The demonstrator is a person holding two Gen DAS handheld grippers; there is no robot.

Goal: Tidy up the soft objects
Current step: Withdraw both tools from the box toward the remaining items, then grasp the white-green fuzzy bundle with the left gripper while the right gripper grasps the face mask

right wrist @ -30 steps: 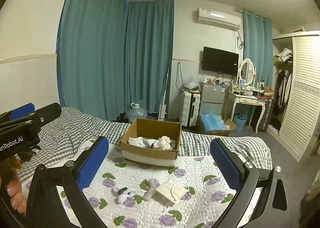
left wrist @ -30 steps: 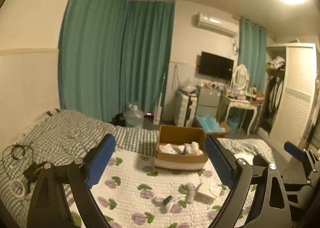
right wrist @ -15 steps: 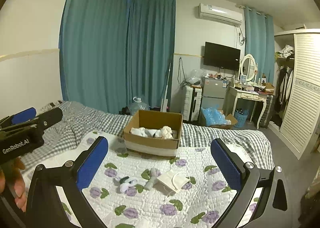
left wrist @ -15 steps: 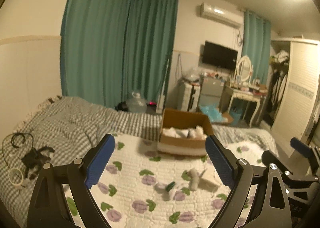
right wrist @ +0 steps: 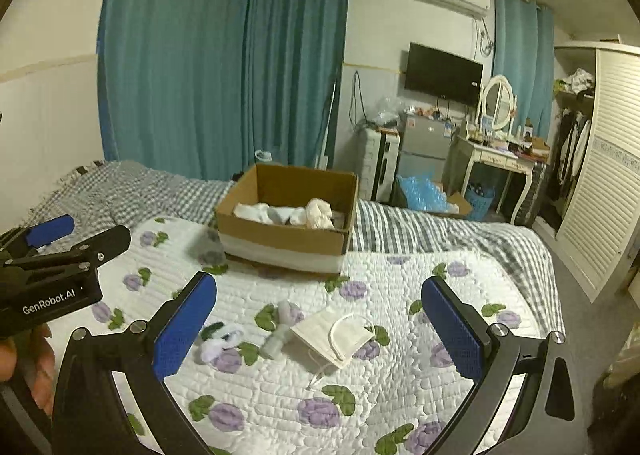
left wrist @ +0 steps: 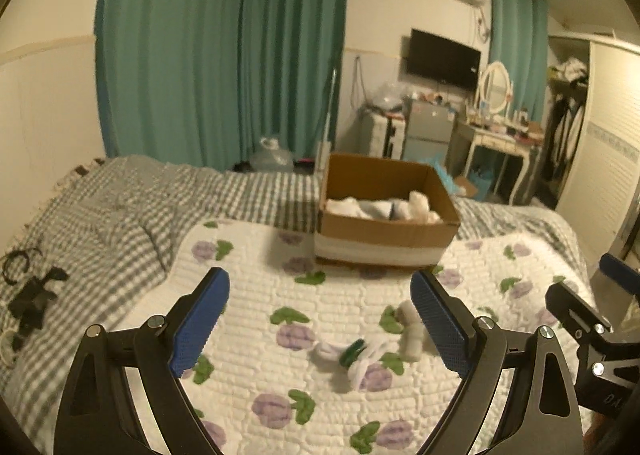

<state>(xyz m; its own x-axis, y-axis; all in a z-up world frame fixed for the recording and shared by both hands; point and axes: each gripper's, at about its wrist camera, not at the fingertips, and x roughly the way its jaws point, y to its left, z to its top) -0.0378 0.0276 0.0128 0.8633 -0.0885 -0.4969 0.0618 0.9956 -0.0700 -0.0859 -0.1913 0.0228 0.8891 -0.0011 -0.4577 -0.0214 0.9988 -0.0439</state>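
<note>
Mask [right wrist: 334, 337] between parted right fingers [right wrist: 450, 329]

A home bedroom: quilted bed [right wrist: 280, 395]; teal curtains [right wrist: 224, 55]; wall television [right wrist: 442, 73]; dressing table [right wrist: 500, 155]; louvred wardrobe [right wrist: 604, 175]

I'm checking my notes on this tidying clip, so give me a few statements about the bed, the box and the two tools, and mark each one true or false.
1. The cardboard box already holds white soft items. True.
2. The right tool is shut on the face mask. False: its jaws are wide open and the mask lies on the floral quilt.
3. The left tool holds nothing. True.
4. The box stands on the floor. False: it stands on the bed, at the quilt's far edge.
5. A small sock-like bundle lies left of the mask. True.
</note>
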